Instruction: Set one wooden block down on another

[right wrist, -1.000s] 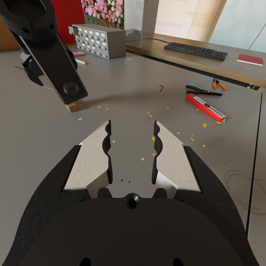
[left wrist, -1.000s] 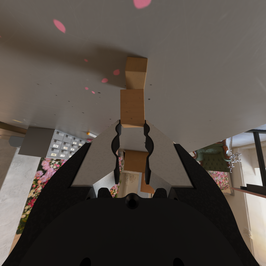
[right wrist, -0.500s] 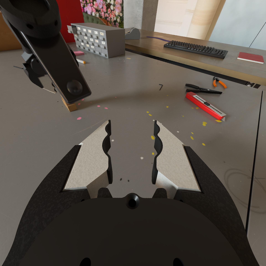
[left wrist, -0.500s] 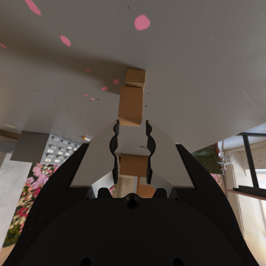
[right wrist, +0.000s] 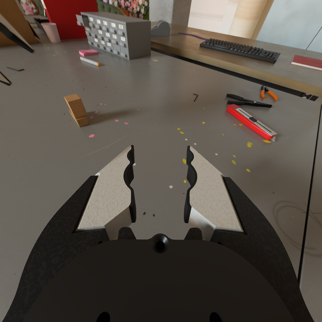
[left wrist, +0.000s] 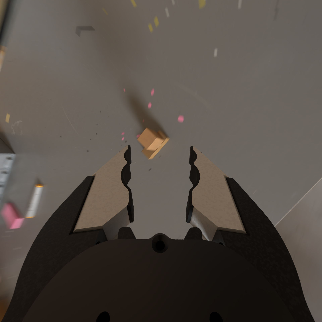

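Two wooden blocks are stacked on the grey table. In the right wrist view the upper block (right wrist: 75, 105) stands on the lower block (right wrist: 81, 121), slightly offset. From above in the left wrist view, the upper block (left wrist: 149, 140) covers most of the lower block (left wrist: 152, 154). My left gripper (left wrist: 160, 148) is open and empty, well above the stack and apart from it. My right gripper (right wrist: 159, 148) is open and empty, low over the table to the right of the stack. Parts of the left gripper (right wrist: 17, 41) show at the left edge of the right wrist view.
A grey drawer cabinet (right wrist: 118, 33), a pink pad (right wrist: 88, 52) and a marker (right wrist: 89, 61) lie behind the stack. A red utility knife (right wrist: 250, 122), black pliers (right wrist: 247, 102) and orange-handled pliers (right wrist: 269, 93) lie at the right. A keyboard (right wrist: 238, 49) sits on the far bench.
My left gripper has opened, let go of the upper block on the lower one, and risen away; it now looks down on the stack. My right gripper has hardly moved.
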Robot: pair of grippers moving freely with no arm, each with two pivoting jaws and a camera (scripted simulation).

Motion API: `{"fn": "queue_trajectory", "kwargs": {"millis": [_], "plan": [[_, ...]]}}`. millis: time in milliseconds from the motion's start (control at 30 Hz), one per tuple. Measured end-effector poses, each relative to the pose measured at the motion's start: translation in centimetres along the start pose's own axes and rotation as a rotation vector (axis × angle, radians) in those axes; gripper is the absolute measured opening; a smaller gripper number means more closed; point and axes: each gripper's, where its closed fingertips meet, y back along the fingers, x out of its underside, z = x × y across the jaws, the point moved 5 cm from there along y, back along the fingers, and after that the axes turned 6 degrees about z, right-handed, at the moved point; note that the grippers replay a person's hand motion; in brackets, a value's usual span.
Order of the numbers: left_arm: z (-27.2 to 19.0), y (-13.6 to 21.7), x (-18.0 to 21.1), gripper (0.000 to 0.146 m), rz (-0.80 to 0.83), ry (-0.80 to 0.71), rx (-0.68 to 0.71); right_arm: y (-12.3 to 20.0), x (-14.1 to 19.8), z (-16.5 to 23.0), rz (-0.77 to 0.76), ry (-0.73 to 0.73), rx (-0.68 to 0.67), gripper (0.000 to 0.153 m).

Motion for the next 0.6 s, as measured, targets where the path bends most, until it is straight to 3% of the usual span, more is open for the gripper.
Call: {"fn": "queue_trajectory", "kwargs": {"millis": [133, 267, 333, 433, 600], "plan": [[-3.2, 0.2, 2.4, 0.072, -0.378, 0.382, -0.099, -1.0, 0.6, 0.7, 0.056, 0.015, -0.020, 0.062], [-5.0, -1.9, 5.7, 0.078, -0.503, 0.654, -0.258, -1.9, 0.7, 1.6, 0.129, 0.039, -0.027, 0.065], [-5.4, -2.5, 6.6, 0.083, -0.525, 0.769, -0.249, -2.3, 0.6, 2.1, 0.166, 0.051, -0.037, 0.070], [-5.5, -3.1, 7.1, 0.093, -0.533, 0.845, -0.227, -2.7, 0.6, 2.9, 0.201, 0.088, -0.041, 0.075], [-5.0, -3.8, 7.1, 0.099, -0.498, 0.859, -0.227, -2.4, 0.9, 3.6, 0.176, 0.091, -0.016, 0.076]]}}
